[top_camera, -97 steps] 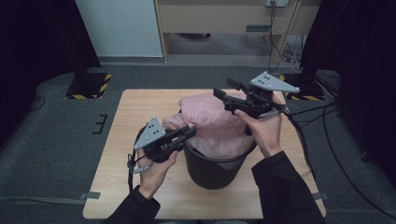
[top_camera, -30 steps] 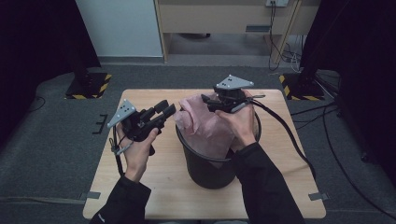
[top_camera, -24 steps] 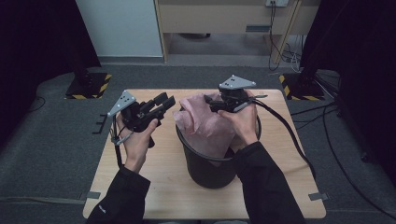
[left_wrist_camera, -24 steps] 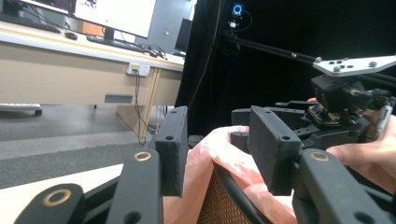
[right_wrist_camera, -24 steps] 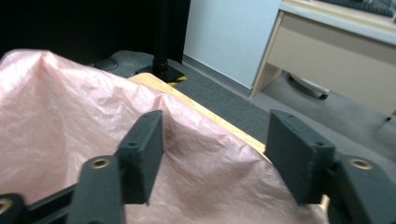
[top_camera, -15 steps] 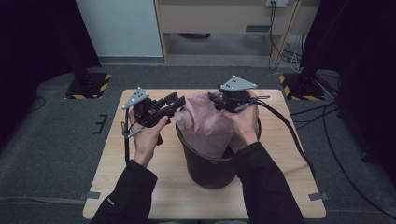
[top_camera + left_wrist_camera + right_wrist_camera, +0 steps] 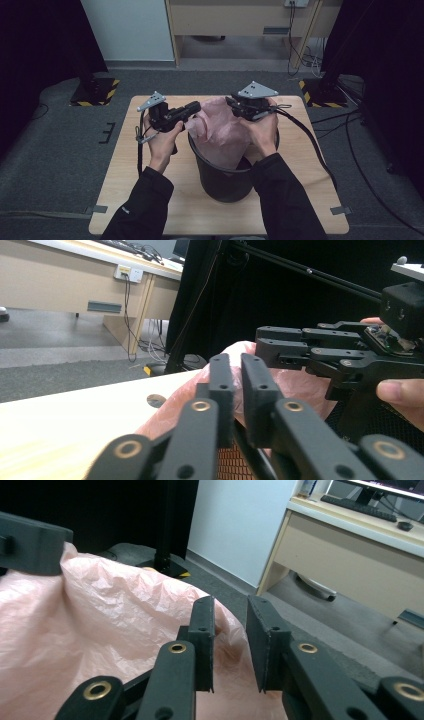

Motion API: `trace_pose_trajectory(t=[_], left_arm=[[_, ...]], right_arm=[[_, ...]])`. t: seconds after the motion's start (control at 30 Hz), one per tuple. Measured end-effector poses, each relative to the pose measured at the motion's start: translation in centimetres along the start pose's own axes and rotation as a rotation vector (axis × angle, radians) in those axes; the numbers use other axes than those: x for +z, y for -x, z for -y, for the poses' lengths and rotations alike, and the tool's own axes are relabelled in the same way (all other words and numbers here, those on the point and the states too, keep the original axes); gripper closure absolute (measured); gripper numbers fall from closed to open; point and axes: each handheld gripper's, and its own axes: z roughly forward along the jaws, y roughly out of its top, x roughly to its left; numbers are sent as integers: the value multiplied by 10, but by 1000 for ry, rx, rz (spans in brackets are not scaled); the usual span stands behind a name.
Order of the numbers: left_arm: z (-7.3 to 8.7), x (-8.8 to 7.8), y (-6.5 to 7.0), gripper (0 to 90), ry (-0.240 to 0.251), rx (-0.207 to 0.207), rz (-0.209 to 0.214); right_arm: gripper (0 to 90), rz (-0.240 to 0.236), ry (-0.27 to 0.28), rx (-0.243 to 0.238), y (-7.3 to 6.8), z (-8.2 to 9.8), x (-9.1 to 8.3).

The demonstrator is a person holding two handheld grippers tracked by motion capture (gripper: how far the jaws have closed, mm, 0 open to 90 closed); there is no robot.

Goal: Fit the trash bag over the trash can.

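A black bin (image 7: 222, 175) stands mid-table with a crumpled pink bag (image 7: 220, 130) bulging out of its top. My left gripper (image 7: 196, 107) lies level at the bag's left edge. Its jaws have just been closing and stand nearly together (image 7: 236, 365), pinching a fold of the pink film. My right gripper (image 7: 231, 103) sits at the bag's far right side. Its jaws have also been closing, but a gap remains (image 7: 230, 607), with the bag's edge (image 7: 100, 615) running low between them. The pads are not pressing on it.
The wooden table (image 7: 150, 190) has bare surface to the left of the bin and in front of it. Cables (image 7: 310, 145) trail off the right side. Stand bases with yellow-black tape (image 7: 95, 92) sit on the grey floor beyond the table's far corners.
My left gripper moved right to the bag's left edge and its jaws came together there. The right gripper stayed at the bag's far side and its jaws narrowed.
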Motion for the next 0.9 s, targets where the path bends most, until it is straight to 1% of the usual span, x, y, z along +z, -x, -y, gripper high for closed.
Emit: trace_pose_trajectory(t=[0.03, 0.07, 0.13, 0.17, 0.2, 0.23, 0.27, 0.3, 0.33, 0.37, 0.43, 0.47, 0.5, 0.53, 0.57, 0.6, 0.63, 0.67, 0.7, 0.77, 0.8, 0.83, 0.87, 0.9], left_arm=[[-1, -1, 2, 878, -2, 13, -2], [-1, -1, 2, 883, -2, 13, -2], [-3, -4, 7, 887, 2, 39, -4], [-4, -10, 13, 890, 16, 63, 7], [-5, -14, 17, 891, 27, 72, 18], [-6, -17, 23, 891, 35, 91, 26], [-6, -17, 23, 892, 35, 91, 26], [-6, -20, 29, 892, 39, 108, 36], [-6, -23, 34, 892, 36, 131, 45], [-4, -29, 47, 892, 36, 166, 68], [0, -33, 60, 891, 21, 205, 85], [0, -33, 60, 891, 21, 205, 85], [2, -34, 66, 891, 10, 219, 94], [5, -35, 72, 891, -1, 233, 104], [8, -34, 77, 891, -14, 250, 112], [12, -33, 84, 890, -31, 271, 118], [17, -31, 91, 890, -55, 295, 127], [17, -31, 91, 890, -55, 295, 127], [22, -30, 96, 890, -80, 312, 136], [25, -30, 100, 888, -91, 338, 131], [25, -30, 100, 888, -91, 338, 131], [27, -32, 101, 888, -99, 325, 138], [27, -32, 101, 887, -99, 325, 138], [28, -32, 102, 886, -105, 327, 138]], right_arm=[[688, -9, 1, 24, 0, -1, -2], [688, -9, 1, 24, 0, -1, -2], [649, -21, 21, 44, 0, -3, -5], [606, -40, 72, 85, 1, -7, -12], [582, -50, 100, 108, 3, -10, -16], [552, -55, 122, 139, 4, -13, -20], [526, -57, 143, 162, 6, -15, -24], [506, -61, 158, 188, 8, -18, -28], [506, -61, 158, 188, 8, -18, -28], [476, -57, 190, 217, 14, -22, -36], [463, -57, 205, 227, 17, -24, -41], [456, -59, 217, 231, 18, -25, -43], [456, -59, 217, 231, 18, -25, -43], [437, -73, 229, 236, 19, -27, -46], [437, -73, 229, 236, 19, -27, -46], [433, -84, 237, 232, 18, -28, -47], [416, -117, 243, 229, 14, -31, -46], [416, -117, 243, 229, 14, -31, -46], [405, -155, 236, 214, 9, -32, -42], [396, -197, 215, 210, 2, -32, -36], [396, -197, 215, 210, 2, -32, -36], [392, -233, 187, 199, -6, -29, -26], [392, -233, 187, 199, -6, -29, -26], [392, -242, 142, 176, -11, -25, -19]])
